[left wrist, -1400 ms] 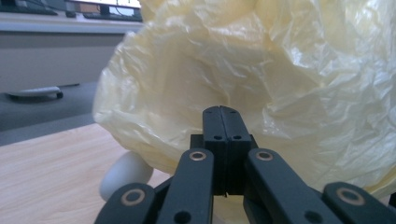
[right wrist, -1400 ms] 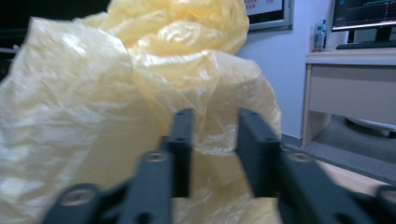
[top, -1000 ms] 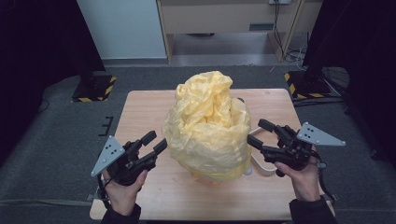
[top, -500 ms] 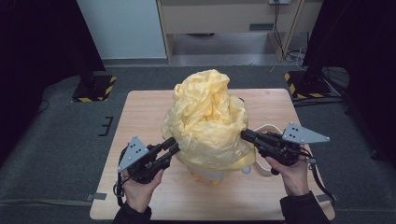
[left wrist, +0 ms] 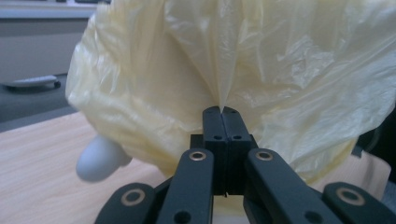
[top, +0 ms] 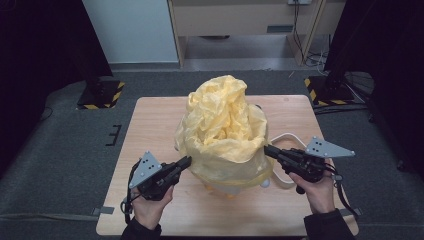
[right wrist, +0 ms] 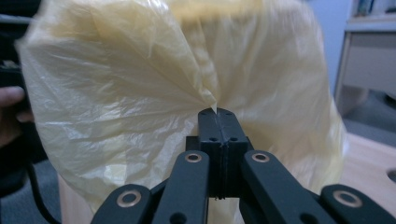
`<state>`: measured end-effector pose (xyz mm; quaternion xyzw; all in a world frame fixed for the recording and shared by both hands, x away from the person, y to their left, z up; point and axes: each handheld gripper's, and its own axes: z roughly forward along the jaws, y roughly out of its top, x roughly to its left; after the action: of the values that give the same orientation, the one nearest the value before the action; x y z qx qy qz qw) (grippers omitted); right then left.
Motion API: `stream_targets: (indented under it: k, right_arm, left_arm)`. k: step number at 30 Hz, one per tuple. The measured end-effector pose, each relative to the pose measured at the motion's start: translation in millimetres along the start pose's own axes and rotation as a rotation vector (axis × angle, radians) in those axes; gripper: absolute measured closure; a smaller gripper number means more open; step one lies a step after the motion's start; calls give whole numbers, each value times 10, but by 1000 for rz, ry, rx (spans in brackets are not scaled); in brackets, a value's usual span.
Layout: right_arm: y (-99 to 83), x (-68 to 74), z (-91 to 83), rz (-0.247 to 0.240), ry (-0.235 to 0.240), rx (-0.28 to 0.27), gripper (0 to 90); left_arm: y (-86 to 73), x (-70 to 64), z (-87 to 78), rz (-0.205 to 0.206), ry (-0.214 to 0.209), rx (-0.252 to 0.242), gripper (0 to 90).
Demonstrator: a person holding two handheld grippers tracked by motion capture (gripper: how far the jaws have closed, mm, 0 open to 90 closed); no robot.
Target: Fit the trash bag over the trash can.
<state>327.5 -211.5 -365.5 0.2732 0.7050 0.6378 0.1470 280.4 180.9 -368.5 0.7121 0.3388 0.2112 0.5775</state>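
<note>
Bag: crinkled yellow plastic bag, frame centre, between both claws.
Left claw: closed, pinching a bag fold.
Right claw: closed, pinching the bag's opposite side.

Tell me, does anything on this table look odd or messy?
Only mildly: the yellow plastic bag billows in a crumpled heap over a white object, mostly hiding it. The left gripper and right gripper each pinch a fold. Nothing looks spilled or torn.

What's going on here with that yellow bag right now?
A person holds a pair of tongs in each hand at a wooden table. The left tongs and the right tongs are each shut on a pinch of the yellow plastic bag, on opposite sides. The bag is draped over a white container, its top bunched up high.
</note>
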Motion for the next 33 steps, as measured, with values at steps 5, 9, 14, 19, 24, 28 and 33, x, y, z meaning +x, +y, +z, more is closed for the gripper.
stream_targets:
  k: [5,9,14,19,24,28,33]
  right_arm:
    - [-151,-25,23,3,-38,94,900]
    - [-276,-58,22,5,-72,153,900]
    - [-330,-54,28,7,-92,163,900]
    - [-289,-80,-49,21,-90,113,751]
    - [-182,-142,-222,46,-131,22,583]
    - [-114,-196,-331,69,-172,-22,498]
    - [-12,-225,-360,70,-227,-90,377]
  left_arm:
    - [-90,-44,71,14,-19,49,900]
    - [-145,-89,67,34,-30,75,900]
    - [-201,-41,50,7,-36,72,900]
    - [-28,32,-159,-4,2,-31,802]
    - [128,131,-363,-33,35,-109,712]
    - [174,199,-437,-68,35,-155,660]
    - [202,207,-462,-72,37,-176,589]
